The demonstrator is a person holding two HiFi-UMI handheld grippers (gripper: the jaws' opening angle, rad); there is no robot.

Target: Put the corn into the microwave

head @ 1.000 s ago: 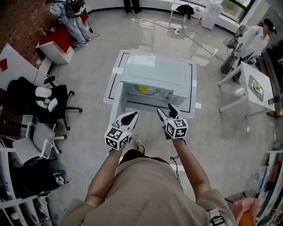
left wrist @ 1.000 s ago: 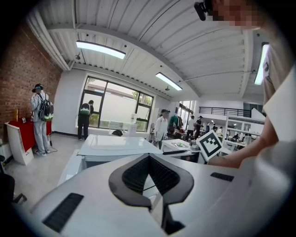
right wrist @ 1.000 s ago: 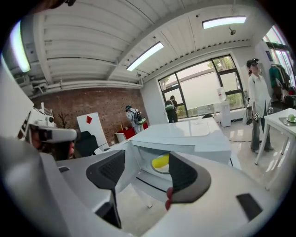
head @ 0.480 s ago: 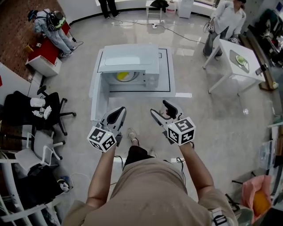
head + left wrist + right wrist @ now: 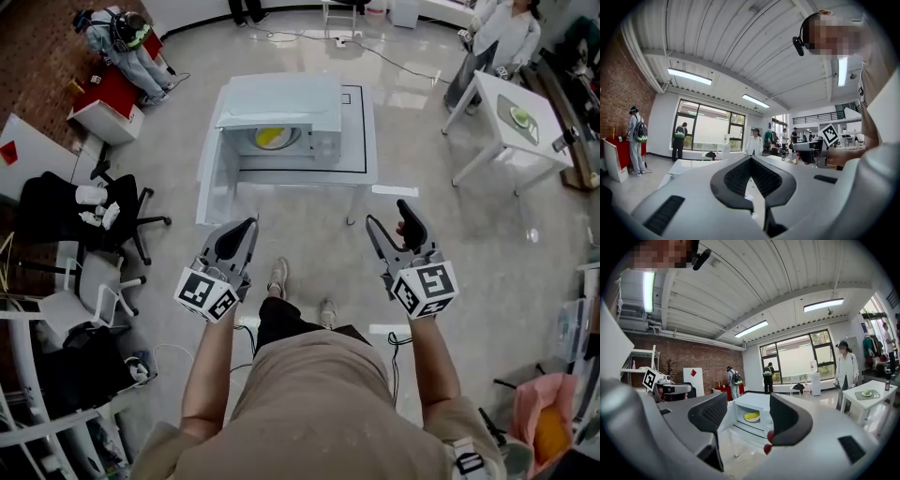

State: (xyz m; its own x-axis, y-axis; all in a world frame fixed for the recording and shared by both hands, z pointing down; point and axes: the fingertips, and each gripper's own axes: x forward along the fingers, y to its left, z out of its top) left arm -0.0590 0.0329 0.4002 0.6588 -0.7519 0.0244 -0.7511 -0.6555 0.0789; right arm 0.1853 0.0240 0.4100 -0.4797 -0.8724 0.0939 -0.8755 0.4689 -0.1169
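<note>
The white microwave [image 5: 281,103] stands on a low white table [image 5: 361,141], its door [image 5: 214,178] swung open to the left. The yellow corn [image 5: 270,138] lies on the plate inside the cavity; the right gripper view also shows the corn [image 5: 751,416] in the microwave [image 5: 757,404]. My left gripper [image 5: 244,228] hangs well short of the table, jaws closed together on nothing, which the left gripper view confirms for this left gripper [image 5: 751,158]. My right gripper [image 5: 389,217] is held off to the right, open and empty, and the right gripper [image 5: 748,401] frames the microwave.
A black office chair [image 5: 84,211] and a white chair [image 5: 89,300] stand at the left. A small white table [image 5: 516,117] with a green dish is at the right. A red cabinet [image 5: 108,94] and people are further back. My shoes [image 5: 278,277] are on the floor.
I have backed away from the microwave, so it sits farther off. Both grippers drew back with me and the right one swung out to the right. The corn stays inside.
</note>
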